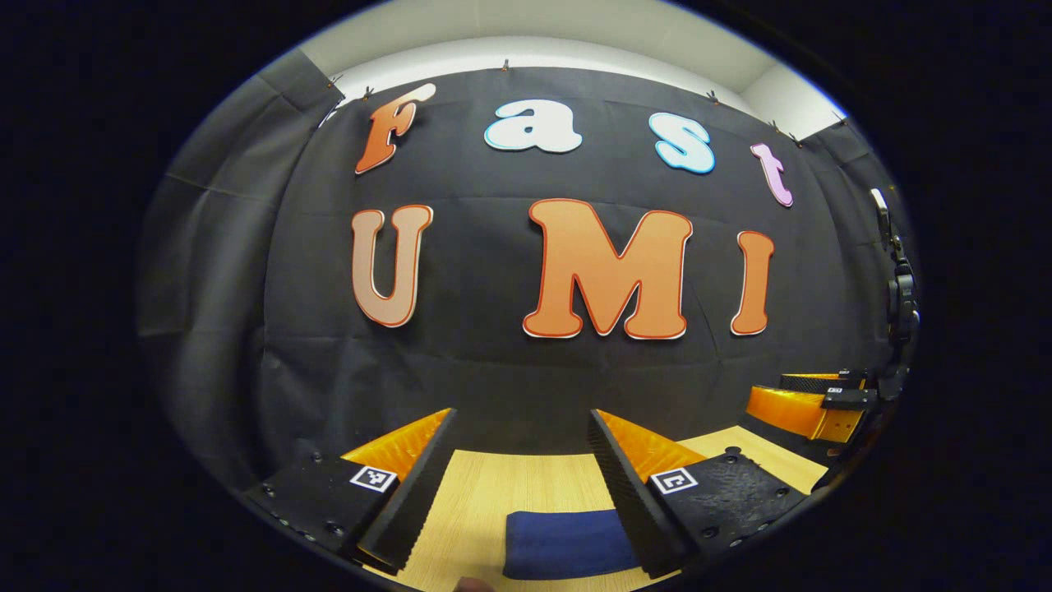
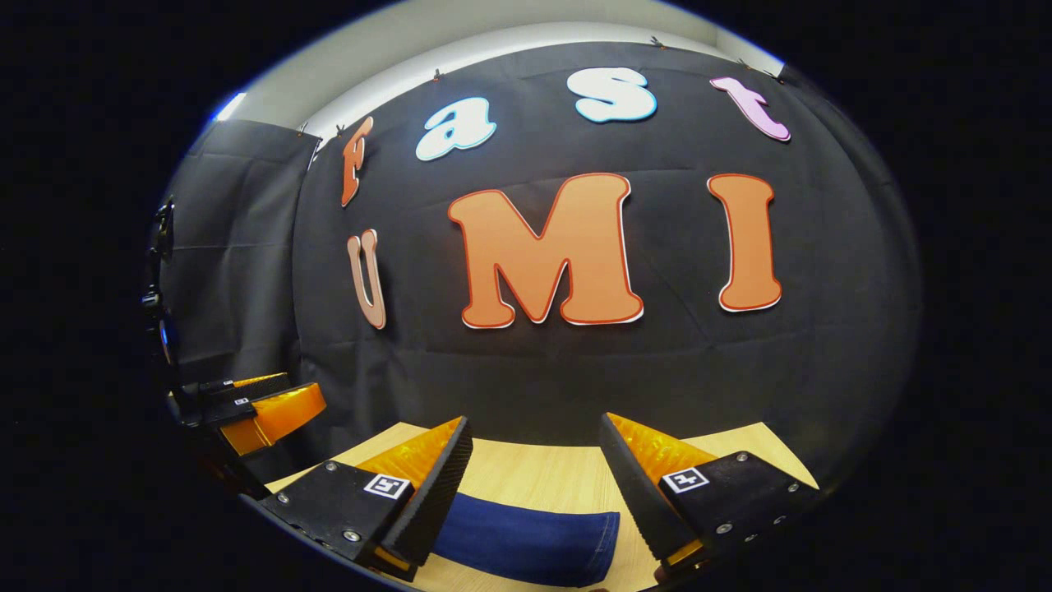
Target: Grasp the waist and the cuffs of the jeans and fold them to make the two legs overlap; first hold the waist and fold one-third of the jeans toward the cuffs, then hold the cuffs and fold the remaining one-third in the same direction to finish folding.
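1. In the left gripper view, the left tool [image 1: 521, 427] hangs above the pale wooden worktop [image 1: 493, 493] with its two fingers [image 1: 419, 485] spread wide apart and nothing between them.
2. The jeans [image 1: 569, 544] lie on the worktop below that tool as a compact dark blue bundle (it looks folded, with a rounded near edge). In this view they sit low in the gap between the fingers, closer to the finger on the picture's right, whose inner edge overlaps them in the picture; whether it touches the cloth cannot be told.
3. At the right edge of the same view the right tool [image 1: 809, 403] shows farther off, at the far side of the worktop, well apart from the jeans.
4. In the right gripper view, the right tool [image 2: 534, 432] is likewise raised over the worktop [image 2: 542, 469], fingers [image 2: 436, 485] parted wide and holding nothing.
5. Here the jeans [image 2: 530, 538] stretch across the lower middle, flat on the worktop, one end running behind the finger on the picture's left and the other ending in a stitched hem short of the opposite finger.
6. At the left edge of this view the left tool [image 2: 263, 407] appears farther off, clear of the cloth.
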`<state>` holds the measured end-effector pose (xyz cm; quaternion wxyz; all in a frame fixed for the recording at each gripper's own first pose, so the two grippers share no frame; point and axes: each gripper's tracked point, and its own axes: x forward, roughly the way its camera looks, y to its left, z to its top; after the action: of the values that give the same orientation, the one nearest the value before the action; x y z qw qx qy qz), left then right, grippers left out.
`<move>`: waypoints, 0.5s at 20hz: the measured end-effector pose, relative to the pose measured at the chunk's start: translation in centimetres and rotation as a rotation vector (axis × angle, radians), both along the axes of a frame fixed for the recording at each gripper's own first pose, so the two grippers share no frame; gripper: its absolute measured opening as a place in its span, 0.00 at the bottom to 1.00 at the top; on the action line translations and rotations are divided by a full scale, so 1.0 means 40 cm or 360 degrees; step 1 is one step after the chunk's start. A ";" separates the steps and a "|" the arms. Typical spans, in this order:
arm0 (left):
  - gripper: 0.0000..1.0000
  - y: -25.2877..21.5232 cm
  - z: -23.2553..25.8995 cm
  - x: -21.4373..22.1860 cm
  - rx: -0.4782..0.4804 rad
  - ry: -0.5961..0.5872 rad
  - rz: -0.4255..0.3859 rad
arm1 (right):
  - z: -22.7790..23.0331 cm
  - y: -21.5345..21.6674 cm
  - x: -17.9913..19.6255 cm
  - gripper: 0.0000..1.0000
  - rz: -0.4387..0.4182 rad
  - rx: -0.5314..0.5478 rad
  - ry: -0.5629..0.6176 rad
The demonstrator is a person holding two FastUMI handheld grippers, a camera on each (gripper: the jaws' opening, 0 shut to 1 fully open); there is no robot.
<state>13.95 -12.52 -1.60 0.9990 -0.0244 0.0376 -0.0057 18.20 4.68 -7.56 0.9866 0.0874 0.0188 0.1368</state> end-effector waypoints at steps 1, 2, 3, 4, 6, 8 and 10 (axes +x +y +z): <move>0.96 0.007 0.000 -0.002 -0.0011 -0.0004 -0.0007 | 0.007 0.008 -0.001 0.96 0.0006 0.0004 -0.0016; 0.96 0.008 0.001 -0.003 -0.0025 -0.0008 -0.0009 | 0.012 0.017 -0.004 0.96 0.0008 0.0010 -0.0025; 0.94 0.009 -0.004 -0.003 -0.0033 -0.0010 -0.0016 | 0.017 0.024 -0.004 0.96 0.0014 0.0021 -0.0030; 0.96 0.011 -0.007 -0.002 -0.0033 -0.0009 -0.0011 | 0.018 0.028 -0.004 0.96 0.0011 0.0030 -0.0035; 0.96 0.007 -0.013 0.000 -0.0041 -0.0005 -0.0038 | 0.022 0.036 -0.007 0.96 0.0008 0.0031 -0.0054; 0.96 0.001 -0.023 0.001 -0.0061 0.0008 -0.0076 | 0.022 0.047 -0.012 0.96 0.0028 0.0025 -0.0059; 0.96 0.006 -0.014 0.004 -0.0080 -0.0005 -0.0085 | 0.014 0.057 -0.016 0.95 0.0043 -0.0002 -0.0064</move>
<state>14.11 -12.28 -2.17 0.9976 -0.0486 0.0364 -0.0335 17.57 6.98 -6.99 0.9849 0.0839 0.0001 0.1517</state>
